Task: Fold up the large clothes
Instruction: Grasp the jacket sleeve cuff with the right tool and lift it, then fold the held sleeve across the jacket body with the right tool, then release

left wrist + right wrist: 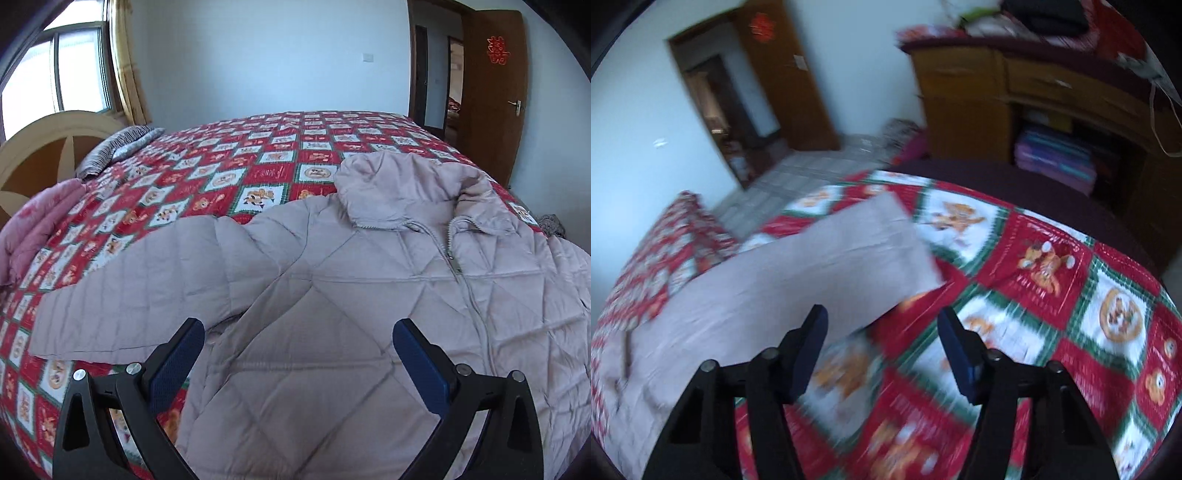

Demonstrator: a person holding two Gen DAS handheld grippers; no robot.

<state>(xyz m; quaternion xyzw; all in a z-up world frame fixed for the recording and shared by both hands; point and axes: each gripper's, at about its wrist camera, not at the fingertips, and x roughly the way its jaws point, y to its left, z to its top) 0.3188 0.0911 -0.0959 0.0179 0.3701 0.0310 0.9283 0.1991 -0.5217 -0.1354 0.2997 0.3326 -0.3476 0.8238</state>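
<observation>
A pale pink-grey quilted hooded jacket [332,280] lies face up and zipped on the bed, its hood toward the far side and one sleeve [122,291] stretched out to the left. My left gripper [297,332] hovers open over the jacket's lower front with nothing between its fingers. In the blurred right wrist view the jacket's other sleeve [812,266] lies across the quilt, its cuff pointing up and right. My right gripper [881,319] is open just off the sleeve's lower edge, gripping nothing.
The bed carries a red, white and green patchwork quilt [207,173]. A folded pink blanket [33,236] and a grey striped pillow [118,147] lie by the headboard. A wooden cabinet [1052,110] stands beyond the bed's foot, and an open wooden door [491,92] is at the far right.
</observation>
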